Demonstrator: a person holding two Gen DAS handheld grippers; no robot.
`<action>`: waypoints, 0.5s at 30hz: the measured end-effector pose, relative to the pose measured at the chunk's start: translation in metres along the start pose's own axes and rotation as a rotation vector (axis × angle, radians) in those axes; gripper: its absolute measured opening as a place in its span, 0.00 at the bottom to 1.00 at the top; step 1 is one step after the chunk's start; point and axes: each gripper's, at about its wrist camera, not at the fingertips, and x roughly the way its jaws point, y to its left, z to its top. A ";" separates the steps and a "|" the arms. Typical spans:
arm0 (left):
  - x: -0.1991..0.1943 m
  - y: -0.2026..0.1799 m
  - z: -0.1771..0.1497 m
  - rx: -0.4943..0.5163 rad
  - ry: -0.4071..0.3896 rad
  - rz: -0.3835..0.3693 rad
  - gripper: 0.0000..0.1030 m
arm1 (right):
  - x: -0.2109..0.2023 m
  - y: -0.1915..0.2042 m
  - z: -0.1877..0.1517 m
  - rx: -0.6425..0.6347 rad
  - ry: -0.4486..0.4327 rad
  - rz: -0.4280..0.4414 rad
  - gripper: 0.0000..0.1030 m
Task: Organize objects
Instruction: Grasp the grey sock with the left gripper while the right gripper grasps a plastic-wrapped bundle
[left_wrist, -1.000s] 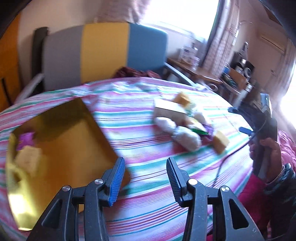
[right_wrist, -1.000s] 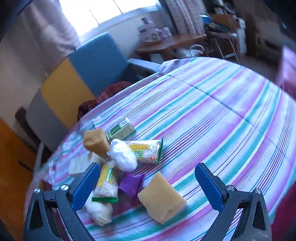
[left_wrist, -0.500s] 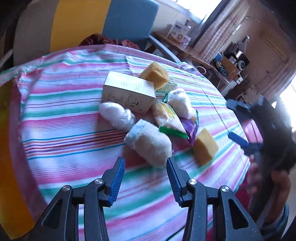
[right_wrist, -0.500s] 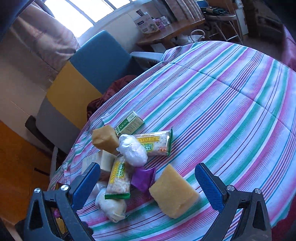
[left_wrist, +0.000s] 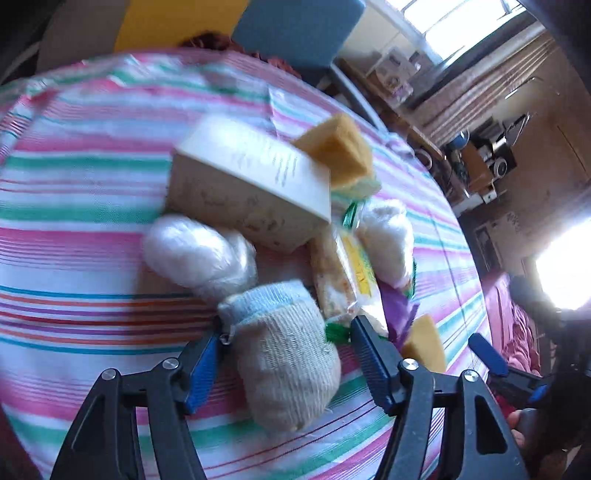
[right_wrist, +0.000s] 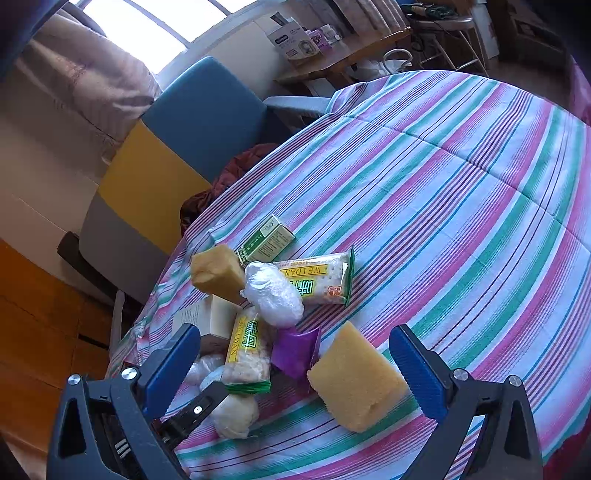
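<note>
A pile lies on the striped tablecloth: a cream box, two yellow sponges, plastic-wrapped white bundles, two snack packs, a purple packet and a small green box. A rolled grey sock with a blue cuff lies at the near side of the pile. My left gripper straddles the sock, its jaws opening, with a gap at the right pad. My right gripper hovers wide open over the purple packet and the near sponge.
A chair with a grey, yellow and blue back stands at the table's far edge, a dark red cloth on its seat. A wooden side table with boxes is beyond it. The right half of the tablecloth carries no objects.
My left gripper has swung away from a gold tray and down to the pile, and now stands around the sock with its jaws wider. The right gripper has barely moved.
</note>
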 end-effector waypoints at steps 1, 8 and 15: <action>-0.002 -0.003 -0.003 0.044 -0.016 0.018 0.58 | 0.001 0.001 0.000 -0.005 0.004 -0.004 1.00; -0.034 0.003 -0.041 0.179 -0.017 0.000 0.52 | 0.002 0.008 -0.002 -0.065 0.007 -0.038 0.99; -0.070 0.017 -0.084 0.257 -0.020 -0.006 0.52 | 0.010 0.016 -0.008 -0.125 0.042 -0.073 0.96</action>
